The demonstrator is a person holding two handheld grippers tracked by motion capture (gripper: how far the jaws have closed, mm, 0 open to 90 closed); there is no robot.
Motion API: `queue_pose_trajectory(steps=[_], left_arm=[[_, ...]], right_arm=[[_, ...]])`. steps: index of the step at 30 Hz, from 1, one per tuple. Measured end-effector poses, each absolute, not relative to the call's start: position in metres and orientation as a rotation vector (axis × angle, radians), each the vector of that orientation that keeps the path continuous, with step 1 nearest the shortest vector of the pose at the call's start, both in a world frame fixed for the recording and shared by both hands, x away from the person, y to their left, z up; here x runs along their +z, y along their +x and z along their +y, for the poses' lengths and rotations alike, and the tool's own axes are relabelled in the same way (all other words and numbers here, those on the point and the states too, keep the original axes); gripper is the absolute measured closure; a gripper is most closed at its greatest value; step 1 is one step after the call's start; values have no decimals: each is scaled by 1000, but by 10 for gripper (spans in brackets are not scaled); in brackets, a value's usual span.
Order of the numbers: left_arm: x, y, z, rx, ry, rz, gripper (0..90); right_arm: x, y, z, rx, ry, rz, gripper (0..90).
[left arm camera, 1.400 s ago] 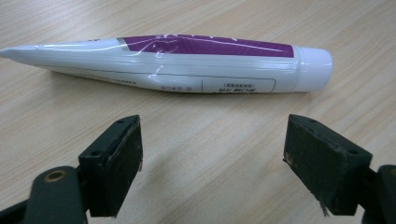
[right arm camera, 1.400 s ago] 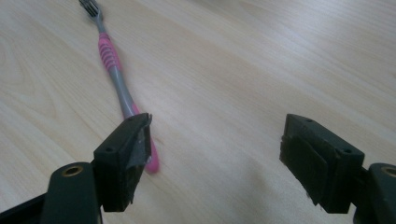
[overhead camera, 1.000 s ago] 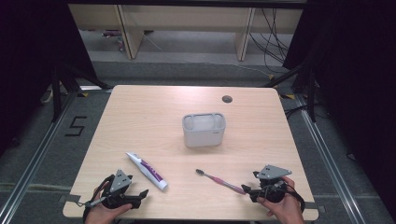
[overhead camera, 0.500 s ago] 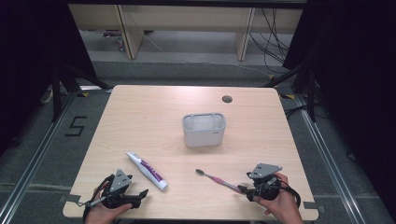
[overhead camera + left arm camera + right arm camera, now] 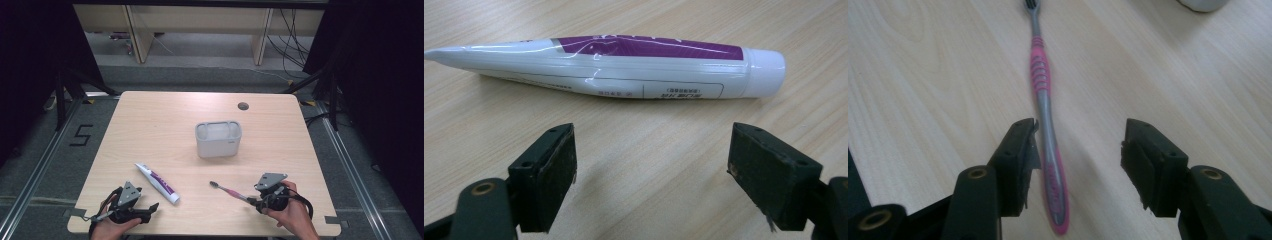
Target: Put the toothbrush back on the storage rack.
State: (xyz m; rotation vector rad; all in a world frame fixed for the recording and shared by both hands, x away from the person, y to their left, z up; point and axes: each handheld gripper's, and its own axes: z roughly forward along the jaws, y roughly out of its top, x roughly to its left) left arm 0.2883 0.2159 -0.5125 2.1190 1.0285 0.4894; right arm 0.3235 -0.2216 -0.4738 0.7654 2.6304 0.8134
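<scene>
- The tabletop [image 5: 150, 120] is pale wood.
- A grey box [image 5: 218, 138] sits in the middle, well away from both hands.
- The white and purple toothpaste tube [image 5: 609, 65] lies flat just in front of the left hand-held gripper [image 5: 651, 170], whose jaws stand wide with nothing between them.
- The pink toothbrush [image 5: 1045, 115] lies flat near the right front edge. Its handle end is between the jaws of the right hand-held gripper [image 5: 1078, 160], close beside one pad. The jaws have just been closing but do not pinch it.

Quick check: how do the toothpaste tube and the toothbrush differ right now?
The tube is fat, white and purple; the toothbrush is thin, pink and grey. The tube lies ahead of the left hand-held gripper, outside its jaws; the toothbrush handle sits between the right hand-held gripper's jaws. Both lie flat.
</scene>
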Motion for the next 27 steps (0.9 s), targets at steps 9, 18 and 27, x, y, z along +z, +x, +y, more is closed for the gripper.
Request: queue_pose_trajectory(steps=[9, 18, 27], left_arm=[[-513, 288, 215, 479, 2106, 1033, 192], [-513, 288, 215, 482, 2105, 1034, 192], [-512, 288, 216, 493, 2124, 1026, 192]], right_arm=[[-471, 329, -201, 744, 711, 2697, 579], [-471, 339, -183, 682, 664, 2777, 636], [-472, 349, -169, 614, 639, 2825, 684]])
